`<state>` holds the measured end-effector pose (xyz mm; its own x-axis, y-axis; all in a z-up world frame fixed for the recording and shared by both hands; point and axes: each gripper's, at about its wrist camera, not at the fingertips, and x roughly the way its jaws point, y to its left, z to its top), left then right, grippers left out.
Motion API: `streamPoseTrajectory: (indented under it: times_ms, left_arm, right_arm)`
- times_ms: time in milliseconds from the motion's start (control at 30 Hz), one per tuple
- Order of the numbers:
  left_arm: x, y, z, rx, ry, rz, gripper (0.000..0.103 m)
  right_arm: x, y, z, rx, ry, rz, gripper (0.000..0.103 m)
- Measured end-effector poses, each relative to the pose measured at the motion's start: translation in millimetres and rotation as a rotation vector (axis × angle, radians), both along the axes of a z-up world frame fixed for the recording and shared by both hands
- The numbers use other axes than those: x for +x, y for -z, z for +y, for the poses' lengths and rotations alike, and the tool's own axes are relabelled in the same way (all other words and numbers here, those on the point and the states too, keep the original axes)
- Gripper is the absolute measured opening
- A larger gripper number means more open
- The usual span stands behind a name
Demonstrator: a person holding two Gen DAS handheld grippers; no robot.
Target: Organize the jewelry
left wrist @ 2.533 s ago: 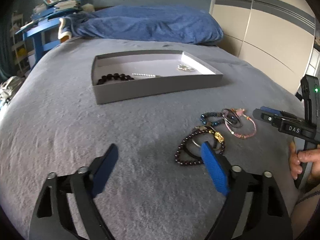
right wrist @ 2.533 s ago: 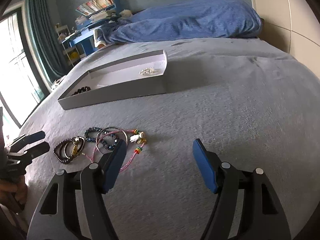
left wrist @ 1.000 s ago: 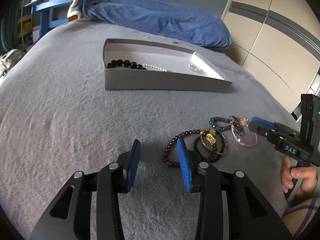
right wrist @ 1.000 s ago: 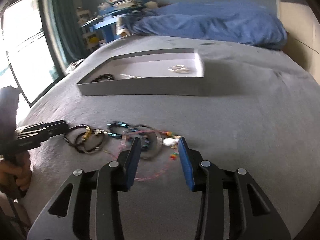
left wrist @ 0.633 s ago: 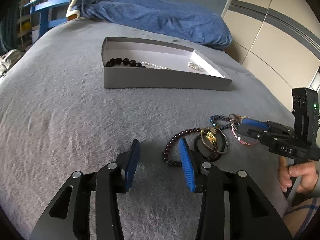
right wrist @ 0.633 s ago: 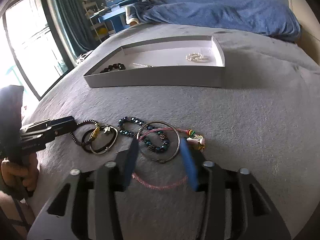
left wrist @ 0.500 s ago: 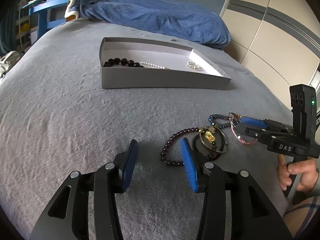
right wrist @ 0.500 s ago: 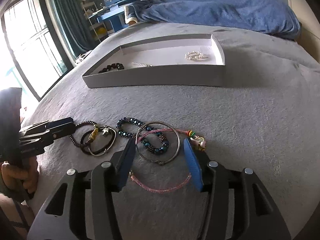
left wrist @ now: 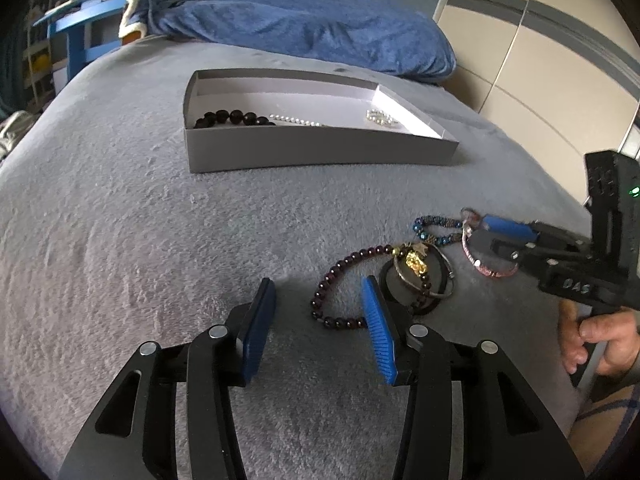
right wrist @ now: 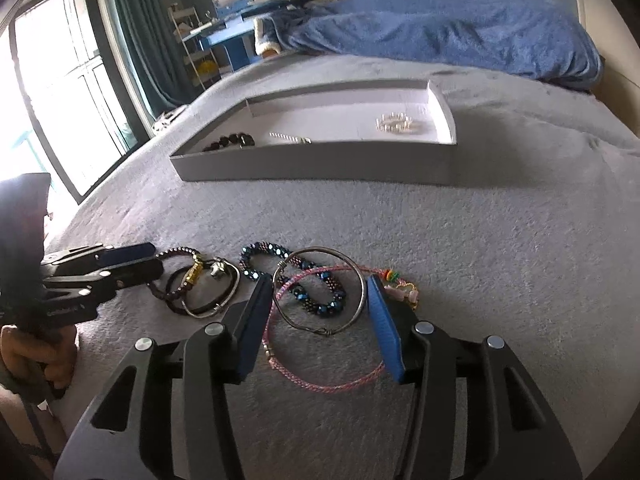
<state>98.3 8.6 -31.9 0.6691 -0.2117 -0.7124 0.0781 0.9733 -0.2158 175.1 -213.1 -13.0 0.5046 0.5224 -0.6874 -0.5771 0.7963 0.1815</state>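
Note:
Loose bracelets lie in a cluster on the grey bed cover. My left gripper (left wrist: pixel 318 284) is open, and the left end of the dark red bead bracelet (left wrist: pixel 340 264) lies between its blue pads (left wrist: pixel 378 332). A gold charm (left wrist: pixel 416 262) and dark rings sit just right of it. My right gripper (right wrist: pixel 320 284) straddles the silver bangle (right wrist: pixel 320 250), the blue bead bracelet (right wrist: pixel 264 250) and the pink cord bracelet (right wrist: pixel 332 386). Its jaws are closing, and the pads touch none of them. The grey tray (left wrist: pixel 320 152) further back holds black beads (left wrist: pixel 232 118), a pearl strand (left wrist: pixel 296 121) and a silver bracelet (left wrist: pixel 380 117).
A blue blanket (left wrist: pixel 320 28) lies along the bed's far end, with a blue desk (left wrist: pixel 80 12) behind it. Wardrobe doors (left wrist: pixel 540 60) stand on the right and a window (right wrist: pixel 60 92) on the left. A person's hand (left wrist: pixel 600 332) grips the right tool.
Both grippers went from wide to narrow, then widened slightly. The right gripper moved forward over the bangle and pink cord. The left gripper stayed by the dark red beads.

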Motion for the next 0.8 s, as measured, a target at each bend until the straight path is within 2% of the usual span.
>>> streamPoseTrajectory:
  times_ms: [33,100,133,200,233,367,567,800]
  left_arm:
    - [0,0,-3,0.022,0.000,0.003,0.043]
    - [0,0,-6,0.044,0.006,0.002,0.025]
    - [0,0,-8,0.054,0.010,0.001,0.022]
    - [-1,-1,-9,0.059,0.015,-0.003,0.009]
    - [-2,-2,-10,0.058,0.018,-0.008,0.007]
    - [-5,-4,-9,0.041,0.025,-0.024,0.006]
    - [-11,-13,-1,-0.032,0.041,-0.064,0.006]
    - [-9,-32,4,-0.087,0.038,-0.103,0.006]
  right_arm:
    - [-3,-2,-2,0.009,0.002,-0.013,0.049]
    - [-8,-5,-5,0.026,0.008,-0.035,0.049]
    - [-10,-6,-6,0.034,0.007,-0.043,0.049]
    - [-13,-9,-8,0.048,0.010,-0.058,0.049]
    - [-14,-10,-9,0.052,0.016,-0.063,0.049]
    - [-12,-10,-10,0.051,0.033,-0.062,0.049]
    - [-13,-11,-12,0.046,0.032,-0.078,0.049]
    - [-14,-11,-15,0.067,0.028,-0.083,0.049]
